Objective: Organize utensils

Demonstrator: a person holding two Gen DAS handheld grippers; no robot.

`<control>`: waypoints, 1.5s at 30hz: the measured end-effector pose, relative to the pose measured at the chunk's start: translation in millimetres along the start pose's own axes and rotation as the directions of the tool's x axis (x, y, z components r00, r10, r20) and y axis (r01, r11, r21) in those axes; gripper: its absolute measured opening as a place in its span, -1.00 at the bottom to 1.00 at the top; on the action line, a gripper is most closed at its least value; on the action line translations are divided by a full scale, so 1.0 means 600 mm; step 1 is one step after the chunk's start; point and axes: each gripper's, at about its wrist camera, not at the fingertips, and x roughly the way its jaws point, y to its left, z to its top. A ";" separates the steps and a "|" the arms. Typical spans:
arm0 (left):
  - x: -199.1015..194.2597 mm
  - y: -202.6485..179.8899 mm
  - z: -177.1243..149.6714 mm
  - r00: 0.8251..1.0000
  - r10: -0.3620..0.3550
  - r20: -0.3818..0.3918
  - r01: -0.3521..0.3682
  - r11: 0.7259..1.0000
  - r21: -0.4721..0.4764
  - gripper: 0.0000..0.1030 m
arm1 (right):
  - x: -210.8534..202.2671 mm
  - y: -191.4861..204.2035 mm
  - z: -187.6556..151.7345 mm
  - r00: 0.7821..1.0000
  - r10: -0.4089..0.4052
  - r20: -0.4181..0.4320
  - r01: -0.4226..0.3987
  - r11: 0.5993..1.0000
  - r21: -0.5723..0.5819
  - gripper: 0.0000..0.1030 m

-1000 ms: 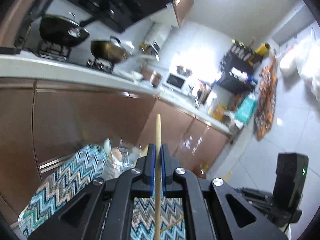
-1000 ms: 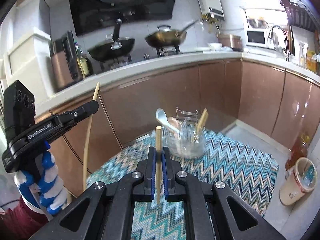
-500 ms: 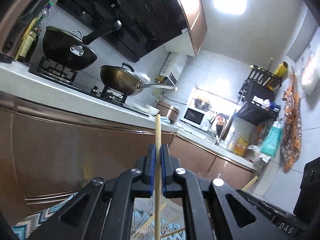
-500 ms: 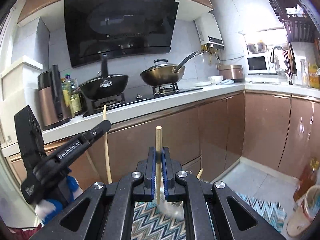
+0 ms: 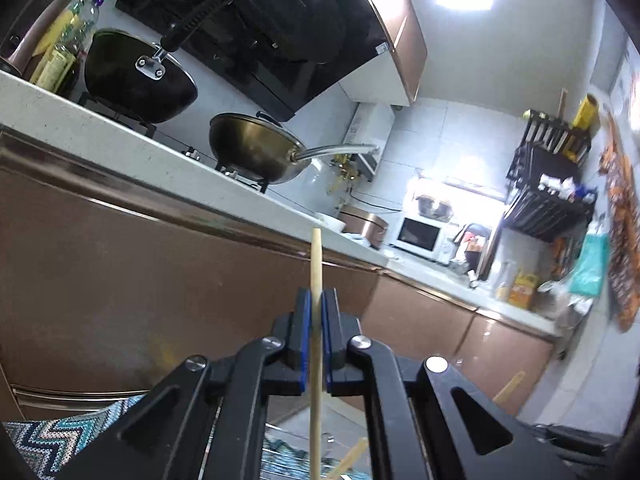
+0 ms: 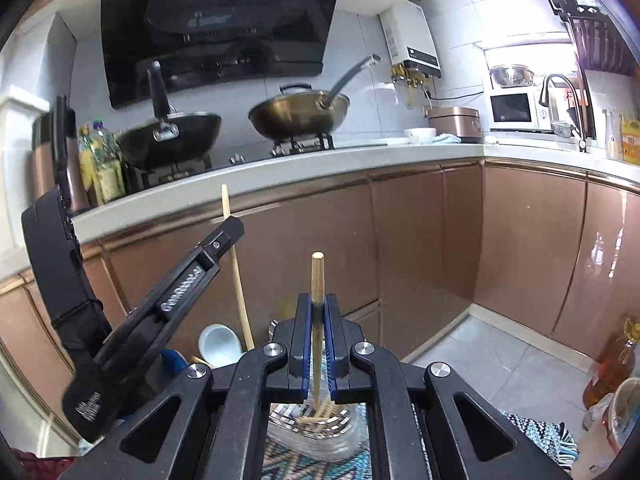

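Both tools are clamped on chopsticks: our left tool [image 5: 316, 340] pinches 1 wooden chopstick [image 5: 316, 264] between its blue pads, and our right tool [image 6: 318, 336] grips a second chopstick [image 6: 317, 280] the same way. Each stick stands nearly upright across its tool, its long axis running bottom to top. In the right wrist view the second chopstick's flat-cut end points up at the cabinet fronts [image 6: 420, 240], and its lower end reaches down into the clear holder [image 6: 316, 428] just below the jaws.

From the right wrist view, the left tool's chopstick leans slightly, its upper tip rising toward the edge of the worktop [image 6: 280, 168] and its lower part dropping beside the white spoon [image 6: 219, 344] that sits at the holder's left side.

We judge the task to be partway done. The spoon and at least 1 loose stick lying in the bottom of the holder look sorted already; the 2 gripped chopsticks remain to be released. The right one seems almost seated, while the left one's lower tip is hidden behind the tool, so we cannot tell whether it is over the holder's mouth.

Outward, the holder stands on a zigzag rug [image 6: 352, 466] on the floor, in front of the cabinets, well below the 2 woks on the stove.
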 end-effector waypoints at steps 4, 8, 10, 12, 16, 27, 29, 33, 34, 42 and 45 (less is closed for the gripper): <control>0.014 0.011 -0.046 0.999 0.022 -0.029 -0.022 1.000 0.014 -0.86 | 0.028 -0.004 -0.031 0.998 -0.025 -0.051 0.024 1.000 -0.011 -0.84; 0.011 0.021 -0.068 0.995 0.006 -0.095 -0.004 1.000 0.023 -0.54 | 0.039 -0.007 -0.051 0.996 -0.032 -0.084 0.031 0.999 -0.009 -0.79; 0.004 0.022 -0.068 0.994 -0.003 -0.113 0.006 1.000 0.028 -0.44 | 0.036 -0.009 -0.051 0.996 -0.021 -0.087 0.022 1.000 0.009 -0.67; -0.005 0.026 -0.061 0.991 -0.009 -0.133 0.012 1.000 0.020 -0.36 | 0.026 -0.010 -0.047 0.996 -0.037 -0.077 0.038 0.999 0.012 -0.52; -0.043 0.037 -0.035 0.990 -0.004 -0.139 0.006 1.000 0.013 -0.24 | 0.004 -0.011 -0.037 0.997 -0.041 -0.066 0.044 0.999 0.032 -0.41; -0.196 0.019 0.038 0.957 0.072 -0.282 -0.022 0.984 0.178 0.07 | -0.135 0.060 -0.032 0.989 -0.145 0.000 0.145 0.989 -0.023 0.16; -0.232 0.016 0.046 0.952 0.081 -0.295 -0.020 0.979 0.205 0.07 | -0.160 0.074 -0.041 0.984 -0.179 0.003 0.179 0.983 -0.038 0.34; -0.301 0.011 0.066 0.948 0.103 -0.301 -0.029 0.970 0.240 0.10 | -0.214 0.097 -0.066 0.968 -0.251 0.008 0.251 0.967 -0.046 0.54; -0.313 0.007 0.071 0.947 0.112 -0.300 -0.034 0.967 0.254 0.14 | -0.224 0.102 -0.072 0.964 -0.264 0.010 0.265 0.963 -0.044 0.64; -0.437 -0.009 0.100 0.953 0.199 -0.227 -0.111 0.930 0.349 0.38 | -0.301 0.138 -0.116 0.928 -0.371 0.023 0.372 0.928 -0.035 0.99; -0.479 -0.010 0.110 0.957 0.210 -0.201 -0.125 0.922 0.367 0.38 | -0.330 0.151 -0.128 0.920 -0.391 0.032 0.392 0.920 -0.027 1.00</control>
